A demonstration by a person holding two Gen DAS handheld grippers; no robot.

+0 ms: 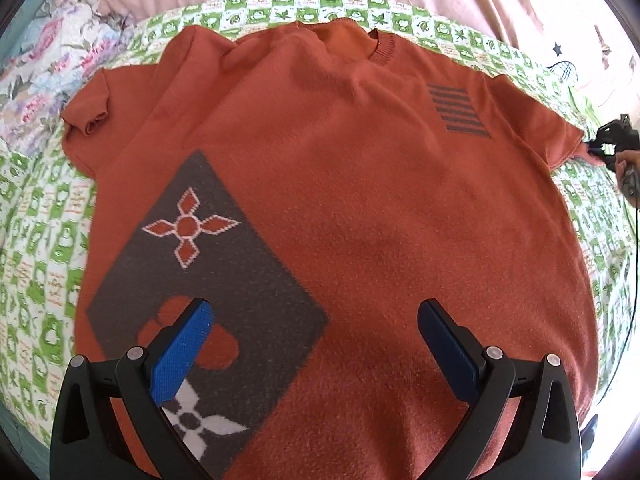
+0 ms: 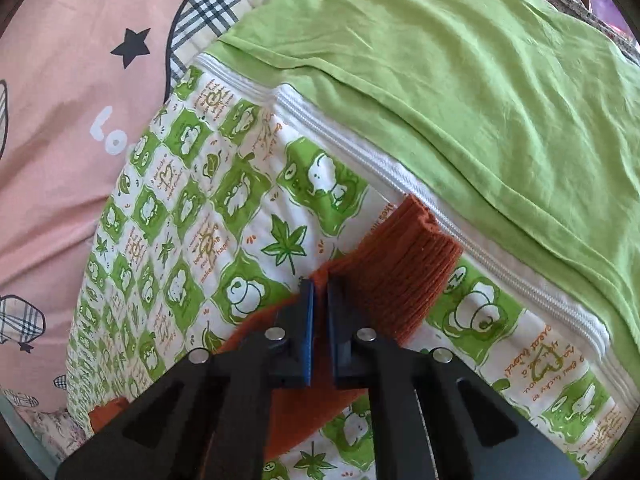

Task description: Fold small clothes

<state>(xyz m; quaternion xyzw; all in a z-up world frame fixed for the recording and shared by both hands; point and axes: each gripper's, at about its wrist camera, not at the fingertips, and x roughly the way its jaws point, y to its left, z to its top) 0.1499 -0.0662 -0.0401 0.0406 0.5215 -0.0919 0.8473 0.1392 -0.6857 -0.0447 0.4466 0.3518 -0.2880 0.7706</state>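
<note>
A rust-orange knitted short-sleeved sweater was spread flat, front up, on a quilted cover printed with green and white squares, its ribbed neckline at the far edge. A dark grey diamond-shaped panel with orange and white flower motifs was seen on the near left of the sweater's front, and a small block of dark grey stripes near the right shoulder. The left tongs were held above the lower front of the sweater, their blue-padded fingers spread wide with nothing between them. The right tongs were pressed together on the fabric of the sweater's ribbed right sleeve cuff, which was pinched between the pads. In the left wrist view the right tongs were seen at the sleeve's tip, held by a hand. A plain lime-green sheet lay just beyond the cuff past a white zip. A pink sheet with stars and plaid shapes lay beside the cover.
</note>
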